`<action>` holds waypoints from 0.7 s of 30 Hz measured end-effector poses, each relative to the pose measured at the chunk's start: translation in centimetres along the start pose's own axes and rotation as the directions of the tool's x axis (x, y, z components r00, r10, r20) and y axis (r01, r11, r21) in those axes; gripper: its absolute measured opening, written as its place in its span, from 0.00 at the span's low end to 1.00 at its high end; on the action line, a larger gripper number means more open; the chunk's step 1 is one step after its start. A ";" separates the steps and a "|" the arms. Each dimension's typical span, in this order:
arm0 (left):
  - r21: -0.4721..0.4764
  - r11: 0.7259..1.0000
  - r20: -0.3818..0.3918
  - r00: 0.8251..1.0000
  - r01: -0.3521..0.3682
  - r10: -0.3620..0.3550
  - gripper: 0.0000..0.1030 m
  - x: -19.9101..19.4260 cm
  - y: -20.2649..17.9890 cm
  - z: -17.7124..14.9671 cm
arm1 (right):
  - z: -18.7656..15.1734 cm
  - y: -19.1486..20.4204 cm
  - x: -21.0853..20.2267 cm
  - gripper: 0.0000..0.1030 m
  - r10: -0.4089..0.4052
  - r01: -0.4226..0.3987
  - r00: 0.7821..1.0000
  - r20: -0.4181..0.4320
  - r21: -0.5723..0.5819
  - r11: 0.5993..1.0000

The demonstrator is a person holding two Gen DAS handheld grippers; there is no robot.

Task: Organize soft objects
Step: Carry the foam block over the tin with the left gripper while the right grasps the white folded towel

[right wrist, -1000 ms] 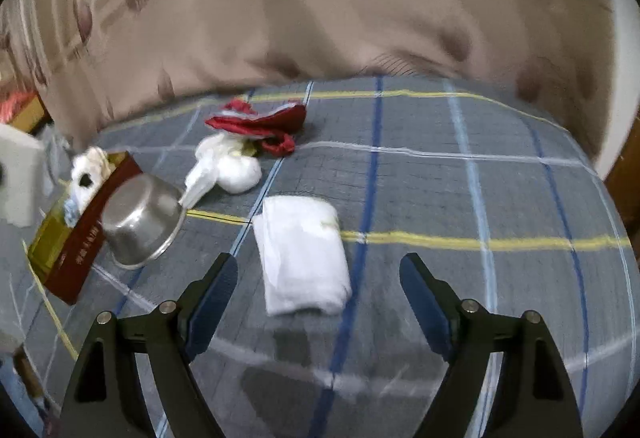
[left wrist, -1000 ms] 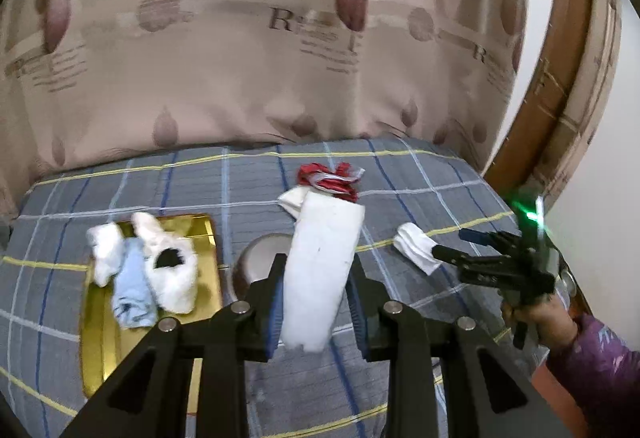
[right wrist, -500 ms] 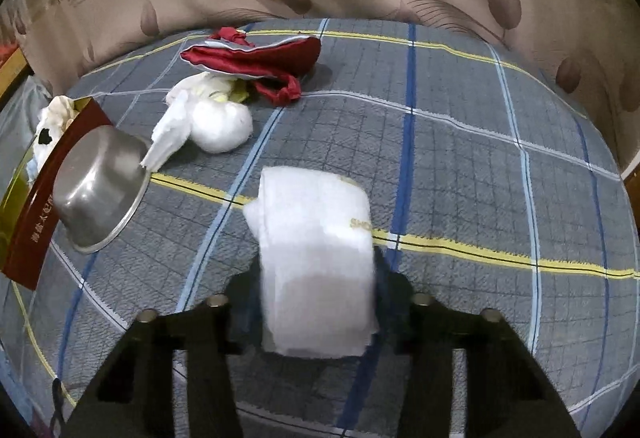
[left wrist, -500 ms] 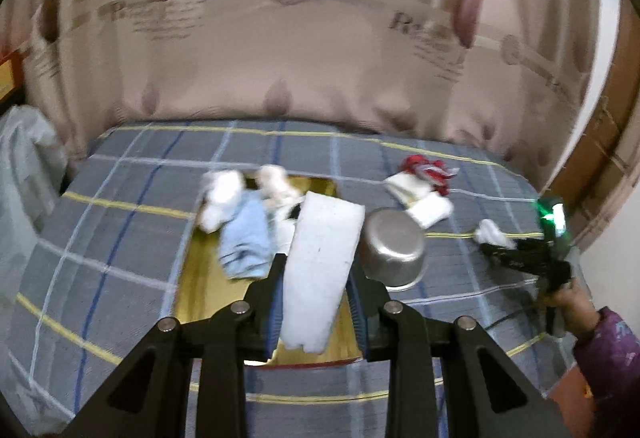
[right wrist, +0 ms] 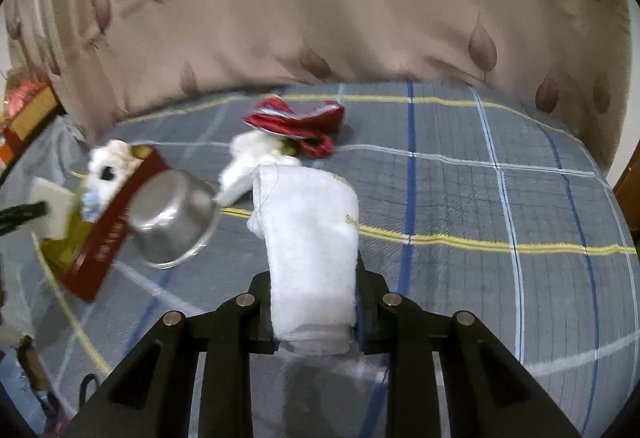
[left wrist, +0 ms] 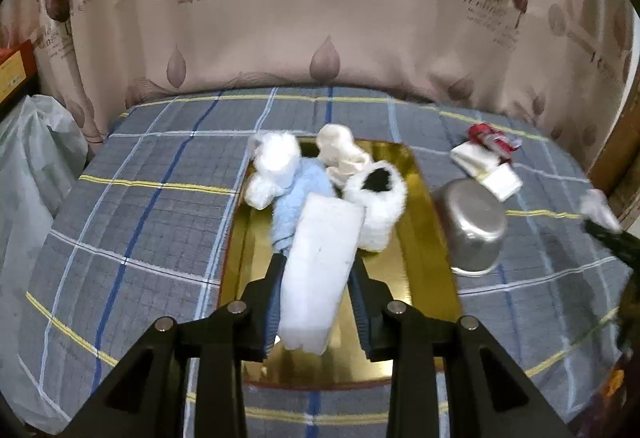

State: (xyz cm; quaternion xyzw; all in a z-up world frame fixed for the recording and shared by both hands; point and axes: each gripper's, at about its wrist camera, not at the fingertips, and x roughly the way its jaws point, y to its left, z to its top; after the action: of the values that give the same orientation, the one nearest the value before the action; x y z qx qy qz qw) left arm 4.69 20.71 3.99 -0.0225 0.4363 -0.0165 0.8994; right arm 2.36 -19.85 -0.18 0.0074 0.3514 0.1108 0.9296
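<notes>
Both grippers have moved on in the last second: the left gripper (left wrist: 316, 302) has swung across from the loose pile to hang over the gold tray (left wrist: 424, 238), and the right gripper (right wrist: 314, 312), which was spread wide above the folded white towel (right wrist: 310, 250), has now closed on it and lifted it off the checked bedspread (right wrist: 480, 198).

The left one is clamped on a white foam-like block (left wrist: 320, 262), whose long axis runs straight out along the fingers, pointing at the soft things already in the tray (a pale blue cloth (left wrist: 298, 206), a fluffy white slipper (left wrist: 378, 206), other white bundles). The tray lies directly beneath and ahead of it, so I'd judge a short drop and release is all that's wanted there.

From the right gripper, the tray sits well off to the left, past the steel pot (right wrist: 174, 224). Its towel hangs lengthwise in the jaws too. The left hand is plainly nearer; the right must cross over the pot. The red cloth (right wrist: 296, 122) waits farther back on the bed.
</notes>
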 end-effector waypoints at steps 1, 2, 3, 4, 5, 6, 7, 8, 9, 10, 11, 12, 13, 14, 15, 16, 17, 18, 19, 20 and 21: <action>0.000 1.000 -0.005 1.000 -0.003 0.003 0.30 0.5 0.1 0.0 | -0.2 0.3 -0.6 0.23 0.007 -0.007 1.000 0.010 0.000 1.000; -0.004 1.000 -0.011 1.000 0.002 -0.002 0.30 1.0 0.3 -0.1 | -0.4 0.5 -1.5 0.23 0.015 -0.015 1.000 0.021 0.001 1.000; -0.006 1.000 -0.013 1.000 0.001 -0.002 0.31 1.3 0.5 -0.1 | -0.7 0.7 -2.2 0.23 0.024 -0.025 0.999 0.031 0.005 1.000; -0.005 1.000 -0.013 1.000 -0.004 0.004 0.33 1.7 0.6 -0.2 | -0.9 0.9 -2.7 0.23 0.032 -0.033 0.999 0.037 0.010 0.999; -0.003 1.000 -0.011 1.000 -0.004 0.004 0.33 1.8 0.6 -0.2 | -1.1 1.0 -3.2 0.23 0.040 -0.041 0.998 0.043 0.018 0.999; -0.001 1.000 -0.007 1.000 -0.006 0.006 0.35 2.0 0.6 -0.2 | -1.3 1.1 -3.7 0.23 0.048 -0.049 0.998 0.046 0.024 0.998; 0.002 1.000 -0.006 1.000 -0.017 0.017 0.36 2.2 0.6 -0.2 | -1.5 1.4 -4.0 0.23 0.052 -0.053 0.997 0.048 0.029 0.998; 0.005 0.999 -0.004 0.999 -0.032 0.032 0.37 2.3 0.6 -0.2 | -1.7 1.5 -4.4 0.23 0.060 -0.062 0.997 0.053 0.039 0.997; 0.005 0.999 -0.001 0.999 -0.045 0.045 0.42 2.5 0.7 -0.2 | -1.8 1.5 -4.7 0.23 0.069 -0.071 0.996 0.052 0.046 0.996; 0.006 0.998 0.000 0.998 -0.067 0.067 0.45 2.6 0.7 -0.2 | -2.1 1.5 -4.9 0.23 0.079 -0.081 0.996 0.048 0.052 0.995; 0.007 0.996 -0.001 0.996 -0.085 0.085 0.49 2.7 0.7 -0.2 | -2.3 1.6 -5.2 0.23 0.084 -0.086 0.995 0.047 0.056 0.995; 0.011 0.995 0.002 0.995 -0.098 0.098 0.49 2.7 0.7 -0.2 | -2.5 1.8 -5.4 0.23 0.087 -0.090 0.995 0.049 0.057 0.994; 0.014 0.994 0.010 0.994 -0.107 0.107 0.49 2.6 0.7 -0.2 | -2.6 2.0 -5.5 0.23 0.093 -0.095 0.995 0.046 0.057 0.994; 0.014 0.993 0.021 0.993 -0.114 0.114 0.49 2.3 0.7 -0.2 | -2.7 2.1 -5.6 0.23 0.097 -0.099 0.994 0.043 0.056 0.993; 0.011 0.993 0.030 0.993 -0.116 0.116 0.50 2.0 0.8 -0.1 | -2.7 2.4 -5.8 0.23 0.101 -0.104 0.994 0.043 0.053 0.993; 0.006 0.994 0.046 0.993 -0.112 0.111 0.50 1.5 0.8 -0.1 | -2.8 2.6 -5.8 0.23 0.104 -0.106 0.994 0.043 0.048 0.993; 0.002 0.994 0.059 0.993 -0.105 0.105 0.50 1.1 0.9 0.0 | -2.8 2.9 -5.9 0.23 0.107 -0.109 0.993 0.042 0.042 0.993; -0.004 0.995 0.075 0.992 -0.102 0.102 0.50 0.6 0.9 0.0 | -2.8 3.1 -5.9 0.23 0.111 -0.113 0.993 0.043 0.038 0.993; -0.012 0.995 0.091 0.991 -0.101 0.102 0.50 -0.1 1.0 0.1 | -2.7 3.4 -6.0 0.23 0.117 -0.118 0.992 0.044 0.034 0.992; -0.018 0.995 0.101 0.990 -0.101 0.102 0.50 -0.6 1.0 0.1 | -2.7 3.8 -6.0 0.23 0.126 -0.127 0.991 0.045 0.031 0.991; -0.027 0.995 0.115 0.988 -0.100 0.103 0.50 -1.3 0.9 0.1 | -2.6 4.2 -6.1 0.23 0.137 -0.139 0.989 0.047 0.027 0.990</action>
State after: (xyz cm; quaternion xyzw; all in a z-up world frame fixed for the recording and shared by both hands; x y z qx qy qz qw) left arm 4.02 21.72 5.02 -0.0107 0.3840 0.0354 0.9226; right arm -4.56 -17.24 2.22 0.0483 0.3305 0.1694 0.9272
